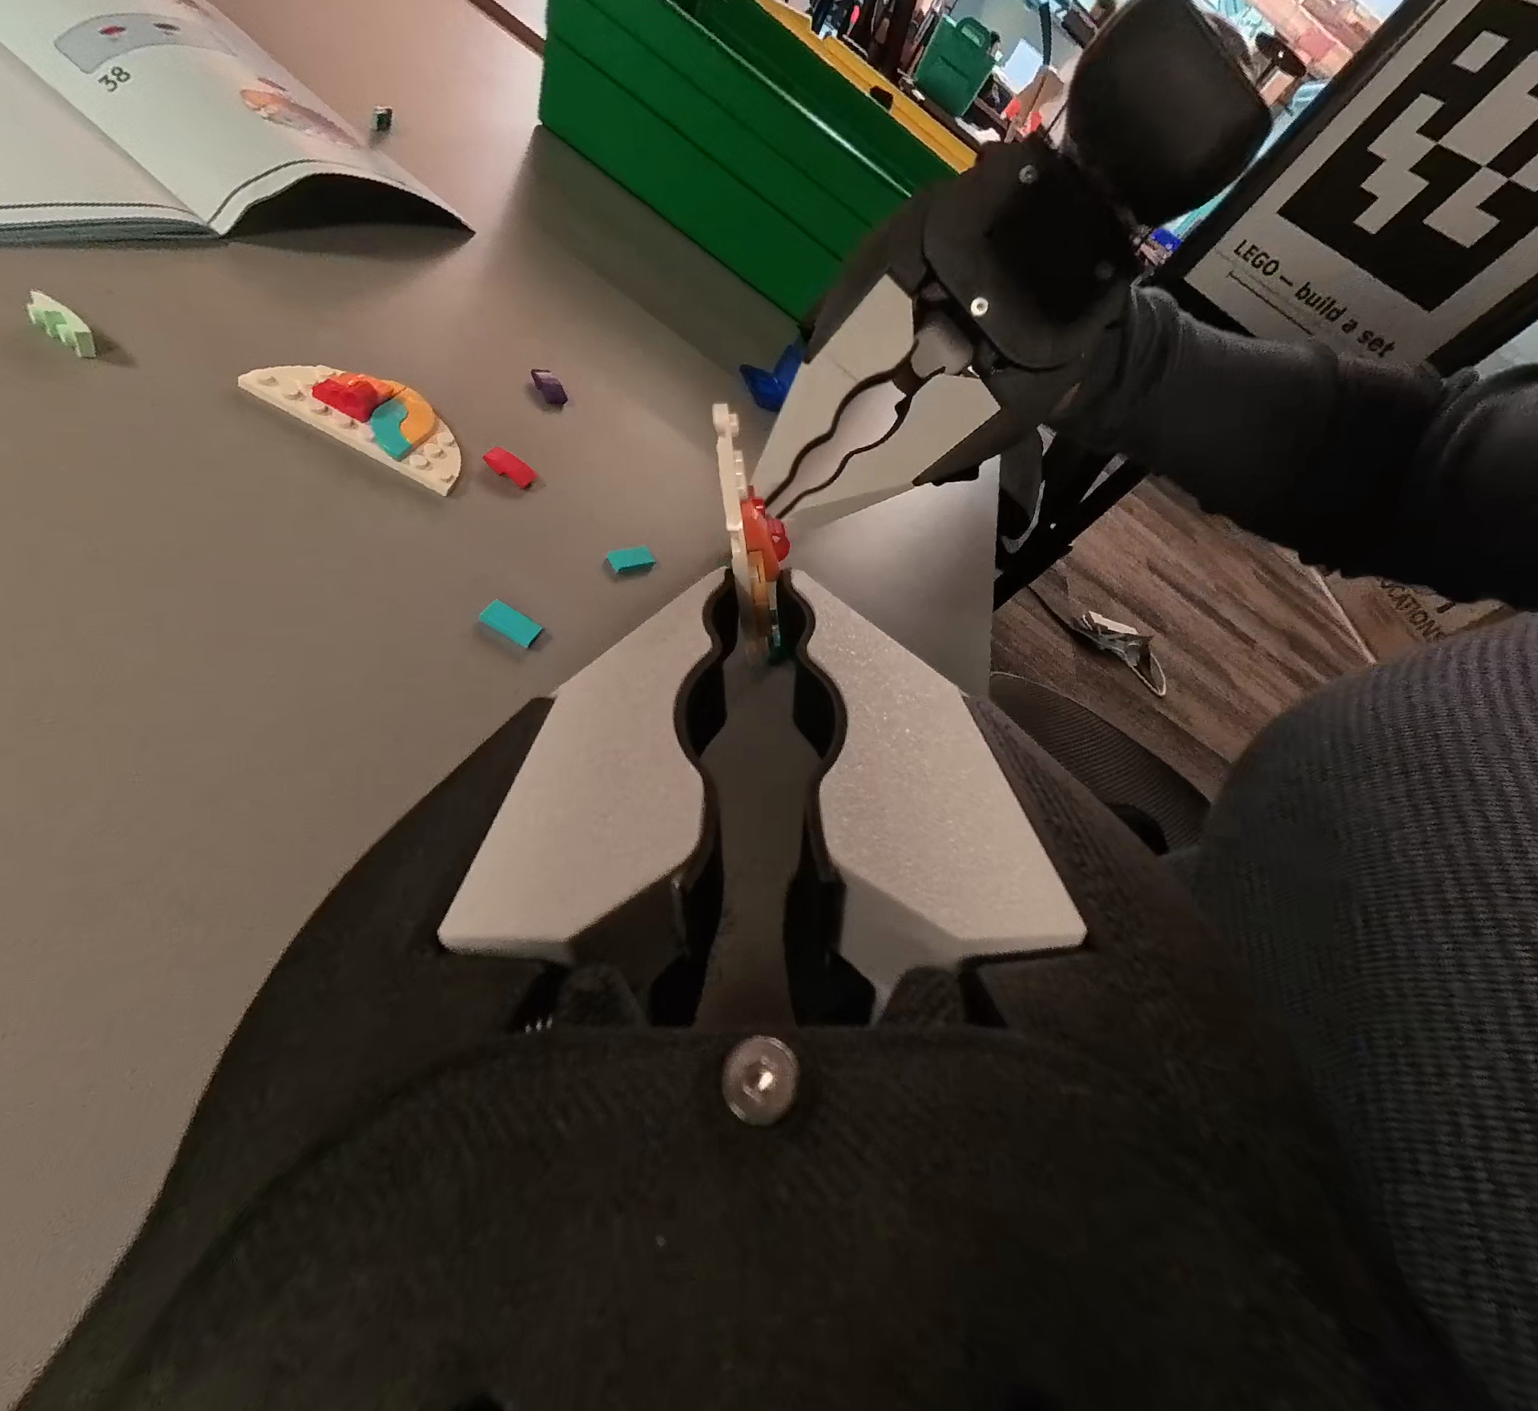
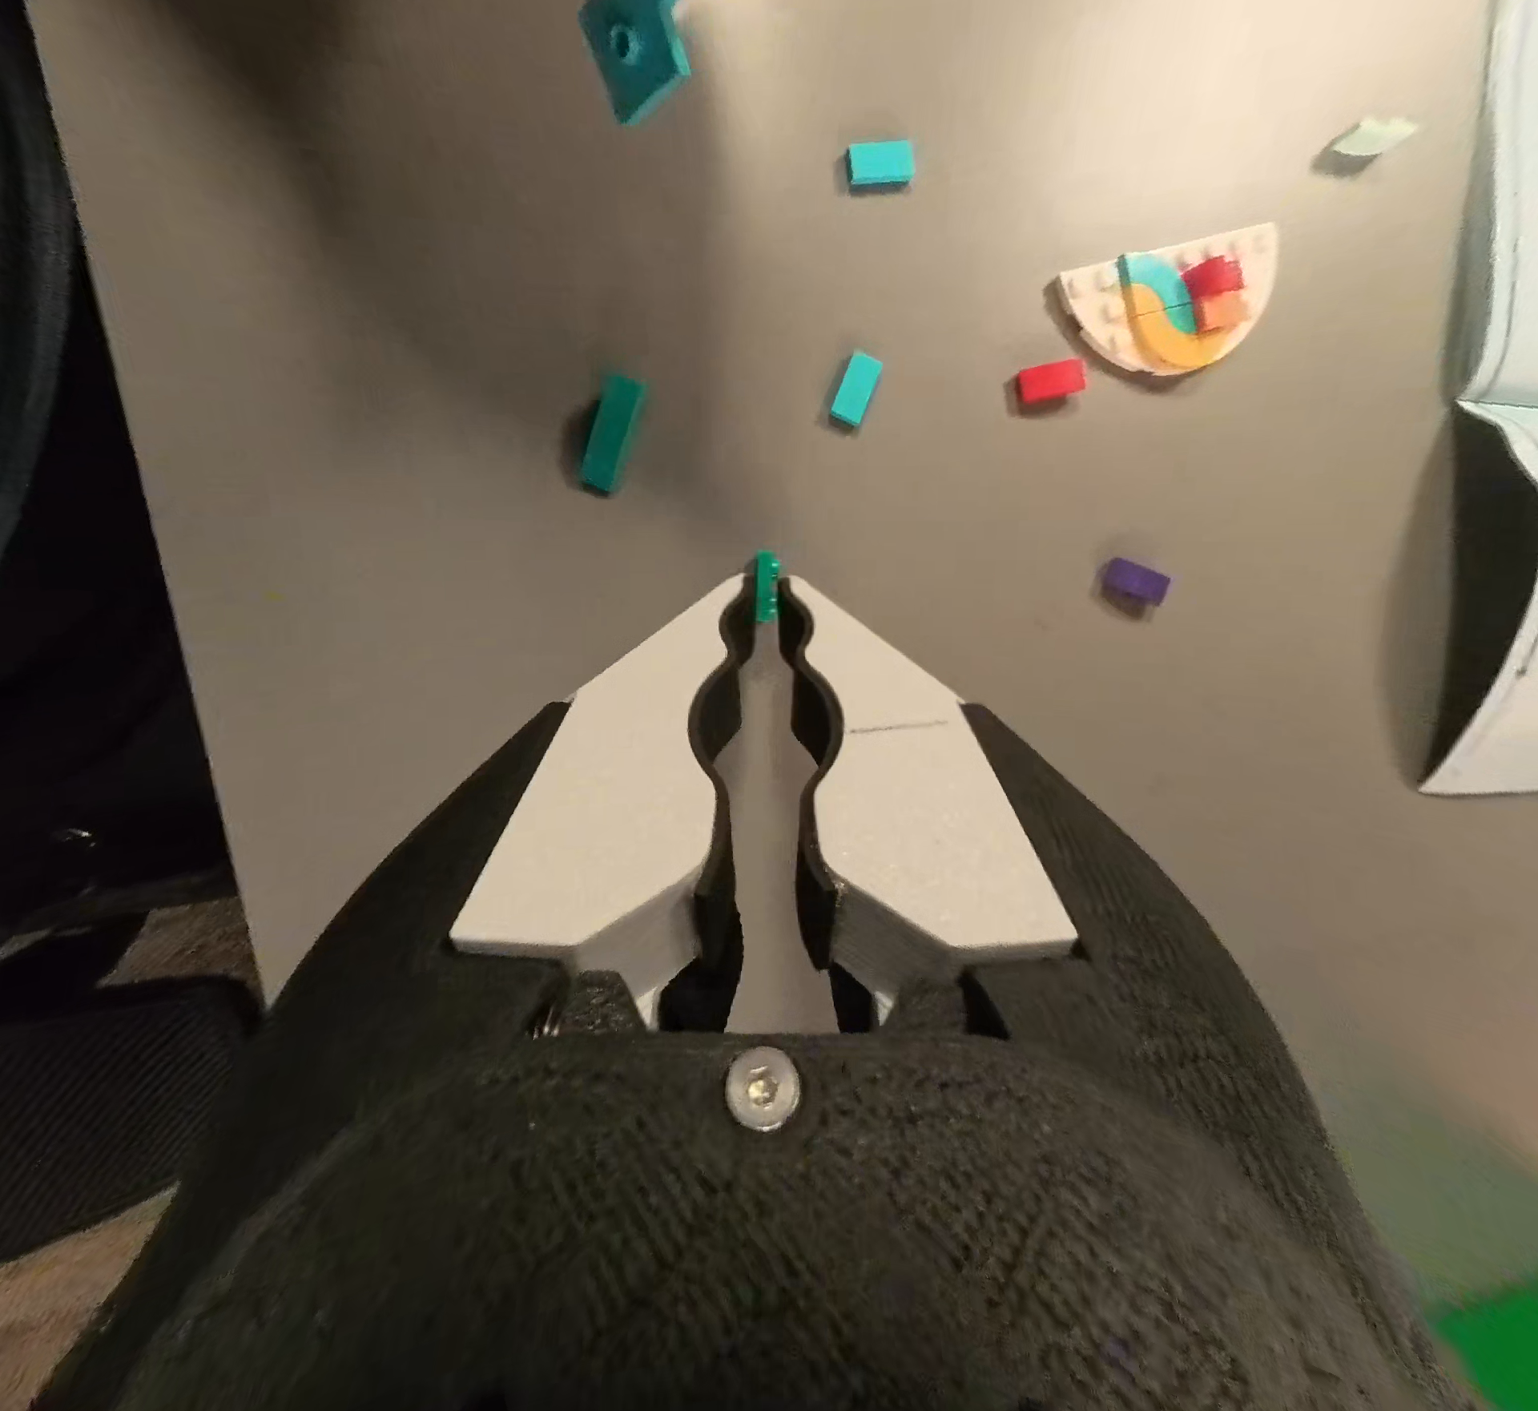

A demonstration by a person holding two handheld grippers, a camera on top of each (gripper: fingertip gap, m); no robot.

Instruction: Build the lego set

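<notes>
My left gripper (image 1: 757, 580) is shut on a white half-round plate assembly (image 1: 732, 472), held on edge above the table, with red, orange and yellow pieces on its face. My right gripper (image 2: 766, 580) is shut on a small green piece (image 2: 766, 587). In the left wrist view the right gripper (image 1: 772, 512) comes in from the upper right with its tips next to the assembly's red piece; I cannot tell if they touch. In the right wrist view the assembly (image 2: 641, 31) shows blurred at the top edge, teal side towards me.
On the grey table (image 1: 250, 705) lie a second half-round assembly (image 1: 358, 426) (image 2: 1165, 297), a red piece (image 1: 509, 465), a purple piece (image 1: 549, 386), teal tiles (image 1: 509, 622) (image 2: 855, 389) and a pale green piece (image 1: 60, 322). An open booklet (image 1: 166, 106) and a green bin (image 1: 707, 147) stand behind. My right fingertips sit around 11 centimetres from my left ones.
</notes>
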